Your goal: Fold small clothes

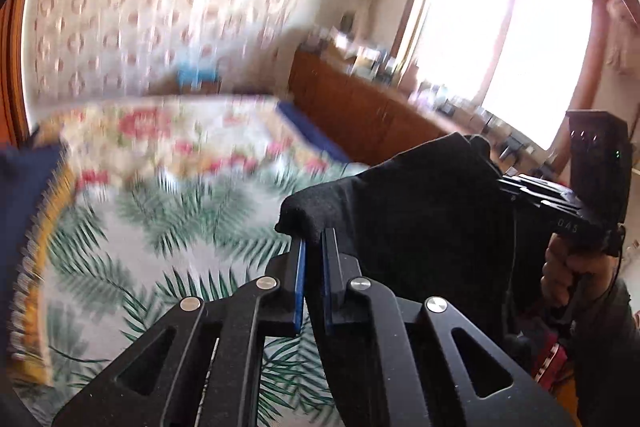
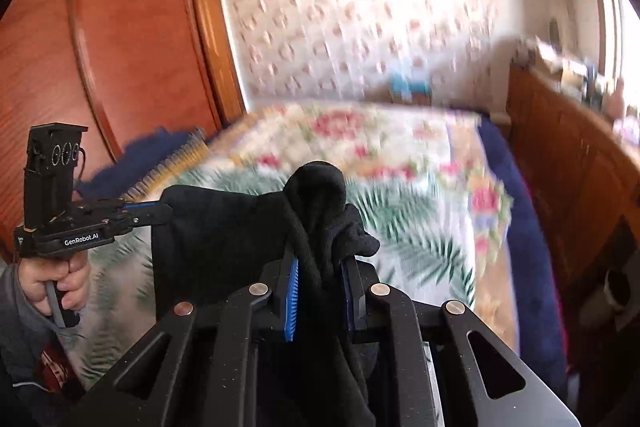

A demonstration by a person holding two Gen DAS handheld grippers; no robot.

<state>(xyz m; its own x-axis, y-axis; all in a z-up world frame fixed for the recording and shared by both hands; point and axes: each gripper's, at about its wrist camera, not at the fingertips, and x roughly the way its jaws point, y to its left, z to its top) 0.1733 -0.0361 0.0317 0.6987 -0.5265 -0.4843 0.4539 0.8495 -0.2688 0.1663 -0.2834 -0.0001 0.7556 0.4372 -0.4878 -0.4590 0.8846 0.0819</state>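
From the left wrist view, the left tool [image 1: 314,247] has its blue-padded jaws pressed together on a top corner of the black garment [image 1: 420,195], which hangs in the air above the bed [image 1: 168,195]. The cloth stretches away to the right of that corner, where the right tool [image 1: 506,183] grips its other end, a hand [image 1: 576,275] wrapped round the handle below. Beyond the garment, the bed's palm-leaf and flower cover is blurred, with a wooden cabinet [image 1: 360,107] and a bright window [image 1: 500,47] further right. Over to the right wrist view: the right tool [image 2: 320,263] is clamped on a bunched fold of the black garment [image 2: 224,227], a knot of cloth standing up above the jaws. Left of that bunch the fabric runs taut to the left tool [image 2: 158,211], closed on the far corner, held by a hand [image 2: 60,279]. Behind the garment lies the bed [image 2: 400,163], and a wooden wardrobe [image 2: 132,39] stands at its left.
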